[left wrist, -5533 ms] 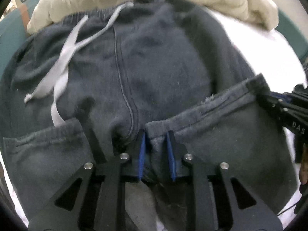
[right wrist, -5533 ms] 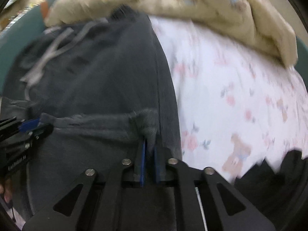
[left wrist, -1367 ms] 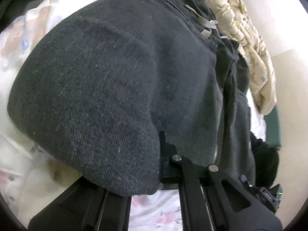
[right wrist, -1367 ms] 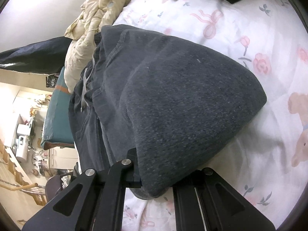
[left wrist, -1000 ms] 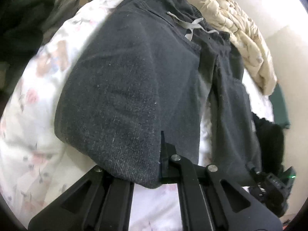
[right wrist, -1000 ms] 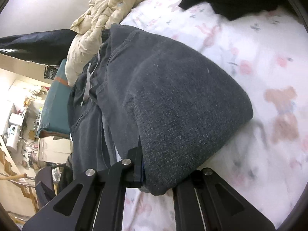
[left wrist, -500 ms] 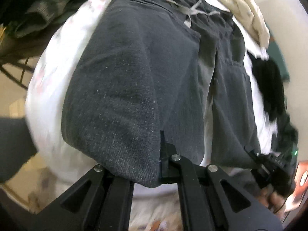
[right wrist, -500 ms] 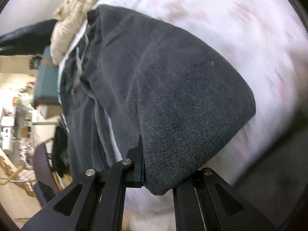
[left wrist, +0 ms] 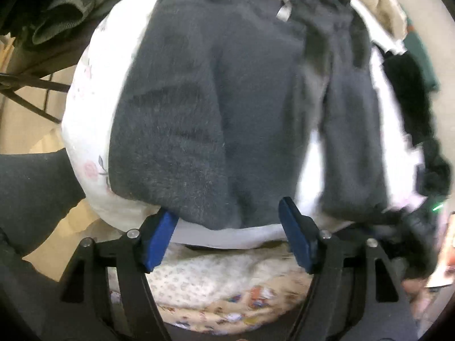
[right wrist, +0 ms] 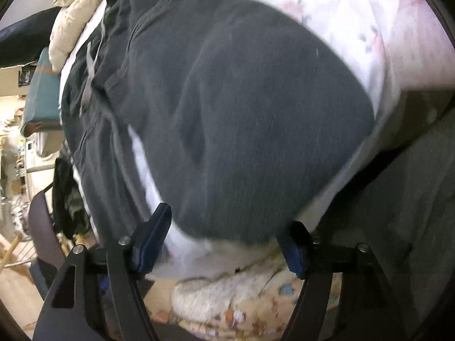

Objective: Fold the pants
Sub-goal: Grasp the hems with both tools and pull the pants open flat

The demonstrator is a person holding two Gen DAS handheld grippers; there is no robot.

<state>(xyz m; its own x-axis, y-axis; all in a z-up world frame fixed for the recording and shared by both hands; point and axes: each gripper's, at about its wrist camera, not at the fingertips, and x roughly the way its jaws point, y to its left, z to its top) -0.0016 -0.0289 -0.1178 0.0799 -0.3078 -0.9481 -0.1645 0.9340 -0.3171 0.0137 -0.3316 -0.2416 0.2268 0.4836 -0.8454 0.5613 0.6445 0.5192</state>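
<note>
- The pants [left wrist: 216, 108], dark grey sweatpants, lie spread on the bed [left wrist: 93, 130], which wears a white sheet with a pale flower print; they are the landmark for the rest.
- Their two legs run toward the near edge of the bed, with a strip of white sheet showing between them, and both leg ends sit at that edge.
- The waistband with its pale drawstring [left wrist: 287, 2] lies at the far end of the pants.
- Beyond the waistband, a cream quilt [right wrist: 76, 14] is bunched up.
- The left gripper [left wrist: 230, 238] hovers just off the end of one leg; its jaws have just been opening and now stand wide apart, the blue pads clear of the cloth, nothing clamped between them.
- The right gripper [right wrist: 224, 241] hovers the same way off the end of the other leg; its jaws too have just been opening and are released, with no cloth pinched.
- Below the leg ends, under the edge of the sheet, a patterned yellowish blanket [right wrist: 256, 309] shows.
- To the side of the pants, dark clothes [left wrist: 412, 105] lie heaped on the bed.
- Both views are blurred.
</note>
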